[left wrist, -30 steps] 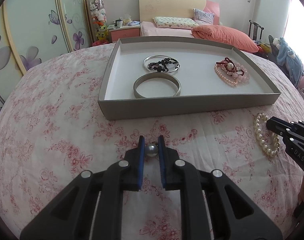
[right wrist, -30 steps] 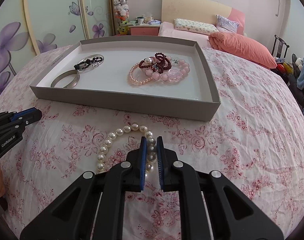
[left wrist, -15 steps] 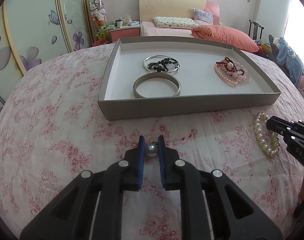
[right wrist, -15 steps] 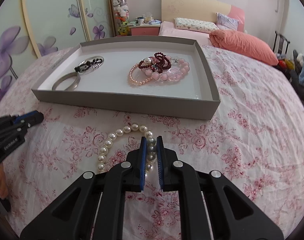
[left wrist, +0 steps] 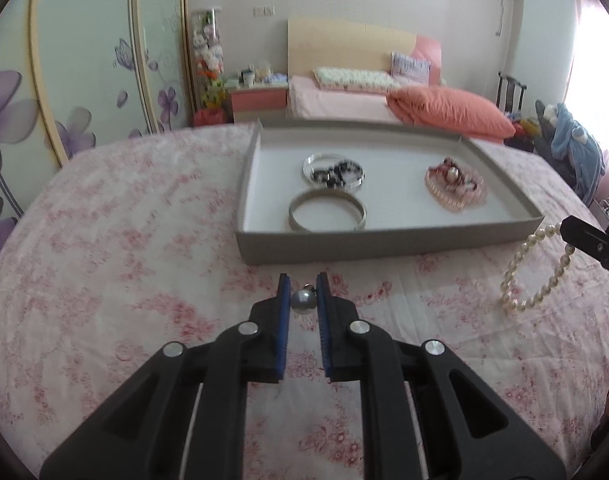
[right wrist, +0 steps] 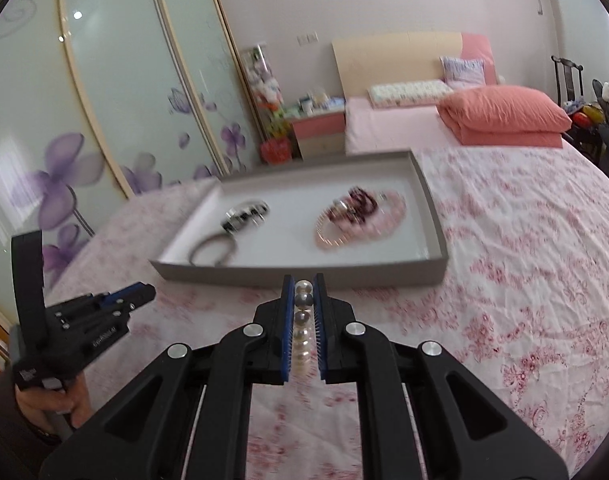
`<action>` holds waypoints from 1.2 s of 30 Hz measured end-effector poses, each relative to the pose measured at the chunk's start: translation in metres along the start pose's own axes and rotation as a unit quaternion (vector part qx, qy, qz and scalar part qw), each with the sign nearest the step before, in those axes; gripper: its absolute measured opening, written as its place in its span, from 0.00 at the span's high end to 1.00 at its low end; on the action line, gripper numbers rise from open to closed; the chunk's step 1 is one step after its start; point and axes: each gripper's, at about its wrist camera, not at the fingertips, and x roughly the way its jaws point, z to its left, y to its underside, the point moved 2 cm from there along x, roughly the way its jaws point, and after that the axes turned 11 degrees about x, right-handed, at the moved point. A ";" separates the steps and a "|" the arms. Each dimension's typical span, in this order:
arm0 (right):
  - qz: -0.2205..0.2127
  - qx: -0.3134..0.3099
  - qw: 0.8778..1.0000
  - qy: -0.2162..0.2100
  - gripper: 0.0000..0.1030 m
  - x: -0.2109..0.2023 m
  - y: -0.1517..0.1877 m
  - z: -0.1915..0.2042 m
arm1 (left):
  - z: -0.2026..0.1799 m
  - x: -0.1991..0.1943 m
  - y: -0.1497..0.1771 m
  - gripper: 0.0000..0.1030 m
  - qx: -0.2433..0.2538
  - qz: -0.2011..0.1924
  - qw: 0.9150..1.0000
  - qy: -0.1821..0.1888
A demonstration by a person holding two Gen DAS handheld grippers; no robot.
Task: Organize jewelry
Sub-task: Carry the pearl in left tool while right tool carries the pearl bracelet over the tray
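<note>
The left gripper (left wrist: 303, 292) was clamped on a grey bead (left wrist: 303, 300), at six o'clock from the grey tray (left wrist: 384, 236) on the floral bedspread (left wrist: 124, 240). At three o'clock, the right gripper (right wrist: 303, 294) pinched a pearl bracelet (left wrist: 538, 266) — its loop dangled above the cloth.

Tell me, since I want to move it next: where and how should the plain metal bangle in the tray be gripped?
Probably best to take the metal bangle across its band, one of the fingers inside the ring and one outside, coming down from above. It lies flat on the tray floor, close behind the front wall, so a sideways approach looks blocked. The far arc gives more room.
</note>
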 end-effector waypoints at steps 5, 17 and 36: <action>-0.038 0.004 0.999 -0.003 0.90 -0.015 -0.005 0.009 | -0.007 -0.021 -0.004 0.87 0.015 -0.039 0.999 -0.020; -0.099 0.002 0.995 0.001 0.90 -0.038 -0.014 0.016 | -0.031 -0.051 -0.020 0.87 0.044 -0.096 0.994 -0.036; -0.111 -0.027 0.993 -0.001 0.90 -0.035 -0.021 0.027 | -0.037 -0.049 -0.034 0.87 0.047 -0.105 0.993 -0.027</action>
